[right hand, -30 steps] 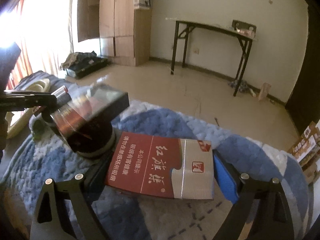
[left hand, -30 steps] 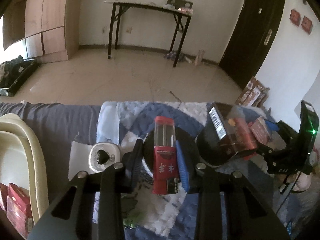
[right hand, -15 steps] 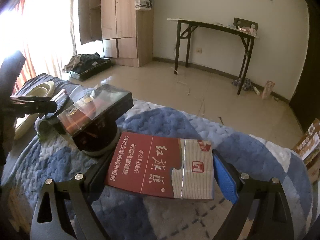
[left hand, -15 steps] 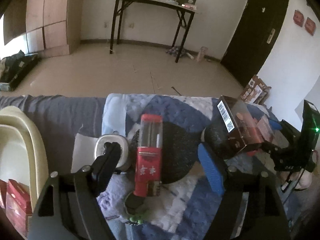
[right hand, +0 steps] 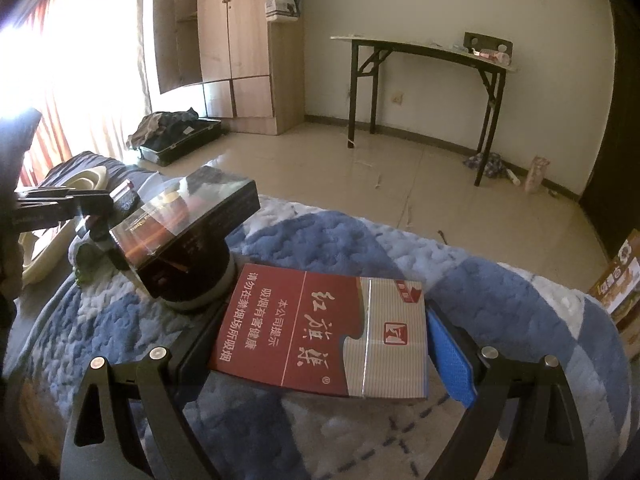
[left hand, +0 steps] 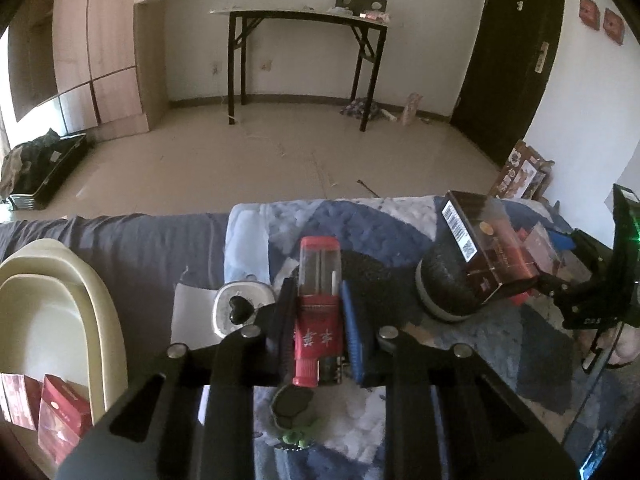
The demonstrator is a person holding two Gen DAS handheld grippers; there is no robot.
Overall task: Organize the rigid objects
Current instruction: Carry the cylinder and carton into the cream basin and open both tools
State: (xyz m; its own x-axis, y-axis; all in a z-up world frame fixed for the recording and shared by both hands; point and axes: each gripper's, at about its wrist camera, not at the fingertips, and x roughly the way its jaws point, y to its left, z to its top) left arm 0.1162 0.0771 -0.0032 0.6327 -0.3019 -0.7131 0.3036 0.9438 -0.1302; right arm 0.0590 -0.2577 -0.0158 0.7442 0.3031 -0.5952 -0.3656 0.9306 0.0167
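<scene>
Blue-and-white quilted bedding [right hand: 500,300] covers the bed where I work, with tiled floor and a black-legged folding table [left hand: 304,16] against the far wall. My left gripper [left hand: 318,320] has just been closing, and its fingers [left hand: 352,328] now clench a slim red container with a clear upper half [left hand: 318,300], which stands between them over the quilt. Just beside it on the left lies a small white case with a black heart [left hand: 238,308]. Farther left sits a cream basin [left hand: 52,280] with red packets [left hand: 60,416] in it. My right gripper [right hand: 320,336] holds a flat red-and-silver cigarette carton [right hand: 320,328] across its width — the fingers [right hand: 452,356] sit against both ends. Beyond it, a dark clear-lidded box [right hand: 188,220] rests tilted on a round black-topped tin [right hand: 192,284].
</scene>
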